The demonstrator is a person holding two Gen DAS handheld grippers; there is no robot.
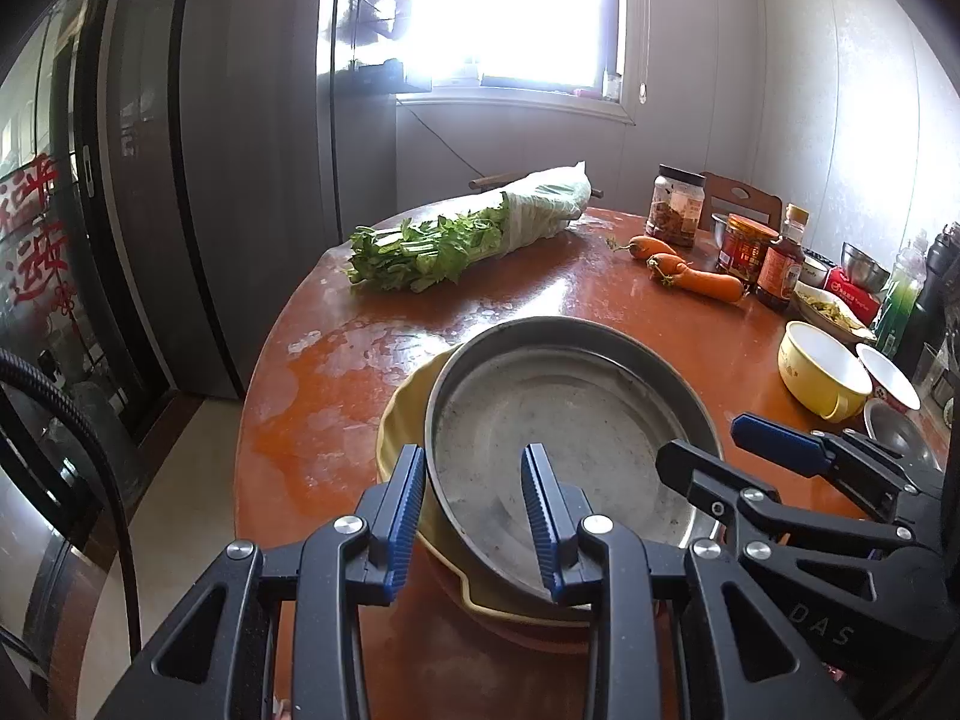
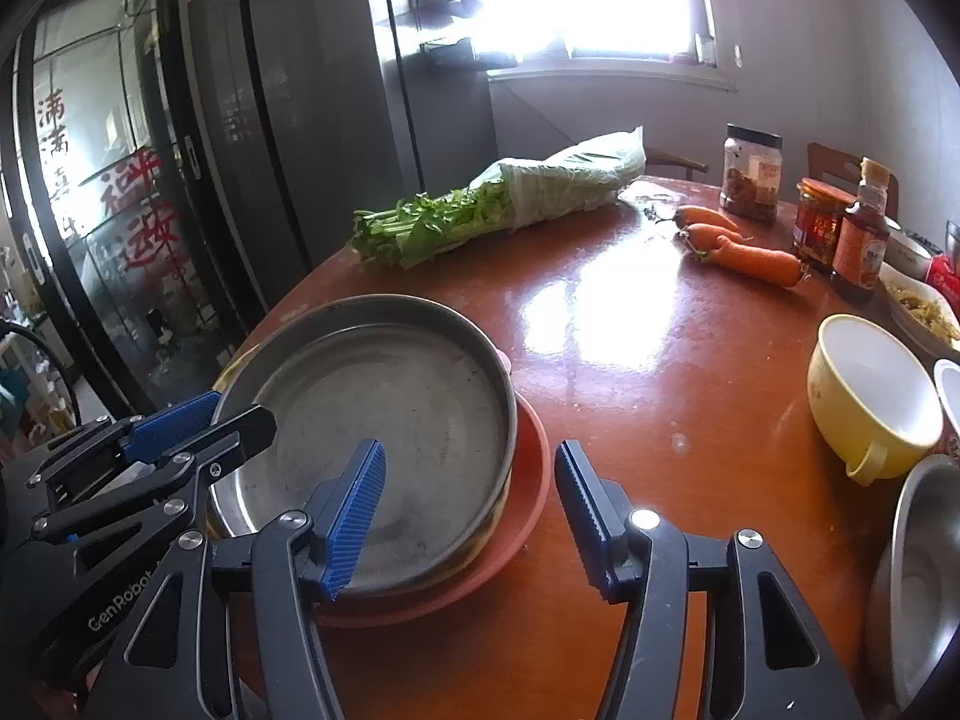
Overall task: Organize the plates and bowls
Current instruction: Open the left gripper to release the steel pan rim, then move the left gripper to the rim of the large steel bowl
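A round reddish-brown table point(image 2: 630, 324) is lit from a bright window behind it, and a stack of dishes is set close to its near edge: a steel pan point(image 1: 570, 420) is nested on a yellow plate point(image 1: 402, 420), which in turn is carried by a wider pink plate point(image 2: 534, 462) — the widest dish apparently kept at the bottom so that the pile sits steady. The left gripper point(image 1: 474, 516) is held released, its jaws spread astride the near wall of the pan, one finger outside the rim and one over the pan floor; no contact can be made out, so the wall is judged as bracketed rather than clamped. The right gripper point(image 2: 471, 516) is likewise parted and empty, one finger hanging over the pan's inside and the other out over the pink plate's lip. Still unstacked at the right are a yellow cup-shaped bowl point(image 2: 870, 396), a white bowl point(image 1: 888, 375) just beside it and a steel bowl point(image 2: 918, 570) at the table's rim. Open room is left across the table's middle — celery point(image 2: 432, 222), carrots point(image 2: 750, 252) and jars point(image 2: 750, 180) are kept toward the far side — while the stack's overhang toward the near edge is judged the main hazard
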